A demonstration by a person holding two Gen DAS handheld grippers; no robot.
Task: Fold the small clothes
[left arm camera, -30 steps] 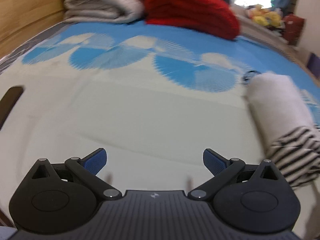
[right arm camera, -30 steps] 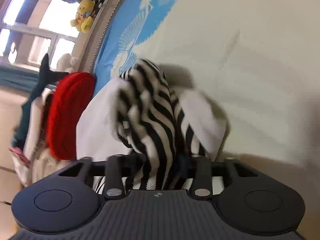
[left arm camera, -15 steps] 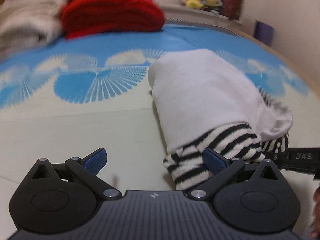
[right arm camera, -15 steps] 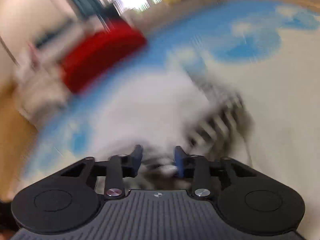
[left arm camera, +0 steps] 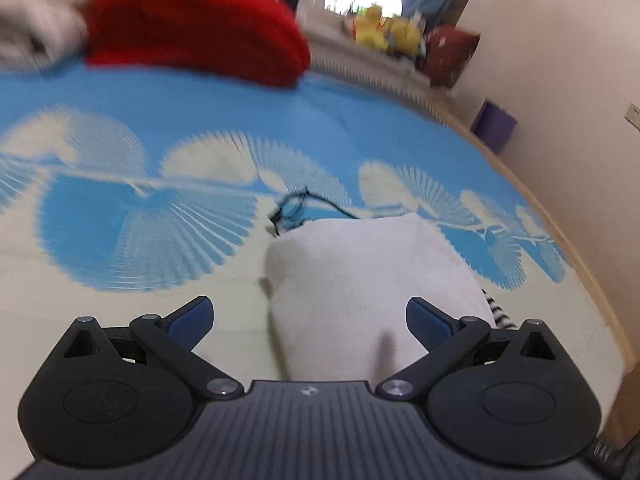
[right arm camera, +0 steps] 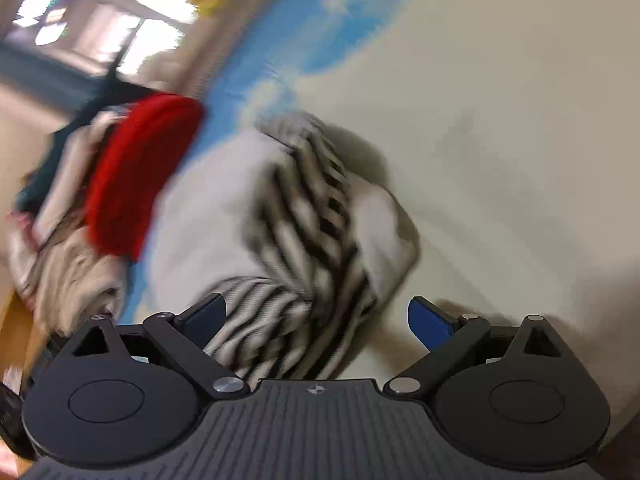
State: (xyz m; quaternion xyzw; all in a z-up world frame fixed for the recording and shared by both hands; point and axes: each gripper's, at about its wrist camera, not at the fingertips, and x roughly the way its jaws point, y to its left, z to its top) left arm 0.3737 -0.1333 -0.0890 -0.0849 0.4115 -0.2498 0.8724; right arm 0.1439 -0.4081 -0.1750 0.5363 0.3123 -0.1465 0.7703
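Observation:
A folded white garment (left arm camera: 372, 280) with black-and-white striped trim (left arm camera: 496, 312) lies on the blue-and-cream bedsheet (left arm camera: 120, 232). My left gripper (left arm camera: 310, 318) is open just above its near end, the cloth lying between the wide-spread blue pads without touching them. In the right wrist view the same bundle (right arm camera: 224, 216) shows its striped part (right arm camera: 304, 264) bunched toward me. My right gripper (right arm camera: 318, 316) has its jaws opening wide; the striped cloth sits between the pads, which do not press on it.
A red knit pile (left arm camera: 196, 20) and beige folded clothes (left arm camera: 36, 12) sit at the far end of the bed. A black cable (left arm camera: 296, 208) lies just beyond the bundle. Plush toys (left arm camera: 384, 32) line a ledge; a wall (left arm camera: 560, 80) and the bed's edge run along the right.
My left gripper swung right until the white bundle lay between its open fingers. My right gripper, shut on the striped cloth earlier, has spread wide and released it.

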